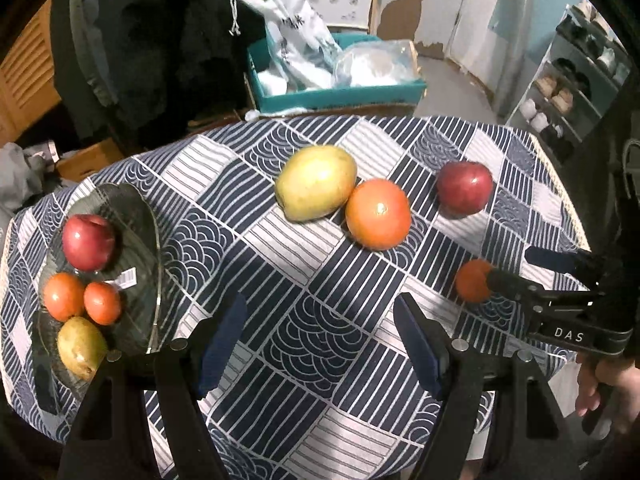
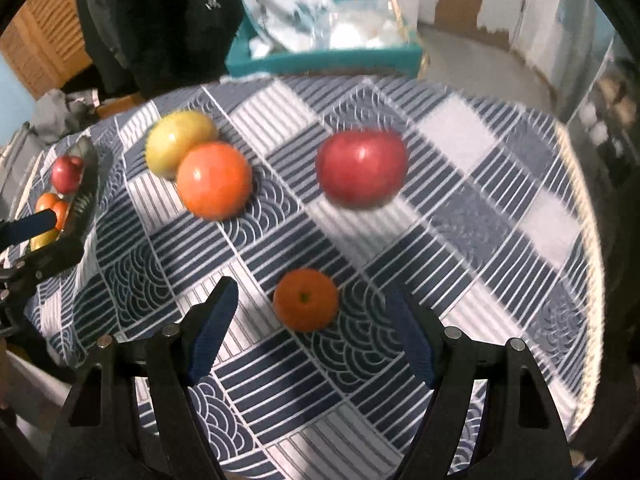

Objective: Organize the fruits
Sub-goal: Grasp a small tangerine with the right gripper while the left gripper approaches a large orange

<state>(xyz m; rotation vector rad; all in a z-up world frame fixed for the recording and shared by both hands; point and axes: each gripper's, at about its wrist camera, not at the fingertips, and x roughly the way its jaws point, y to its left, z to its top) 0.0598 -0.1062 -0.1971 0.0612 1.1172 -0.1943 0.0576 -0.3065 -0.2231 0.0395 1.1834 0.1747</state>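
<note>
A glass plate at the table's left holds a red apple, two small orange fruits and a yellow-green fruit. On the cloth lie a yellow mango, a large orange fruit, a red apple and a small orange. My left gripper is open and empty over the cloth. My right gripper is open, just short of the small orange. In the right wrist view the apple, large orange fruit and mango lie beyond it.
The round table carries a blue-and-white patterned cloth. A teal box with bags stands behind it. A shoe rack is at the right. The right gripper's body shows at the table's right edge.
</note>
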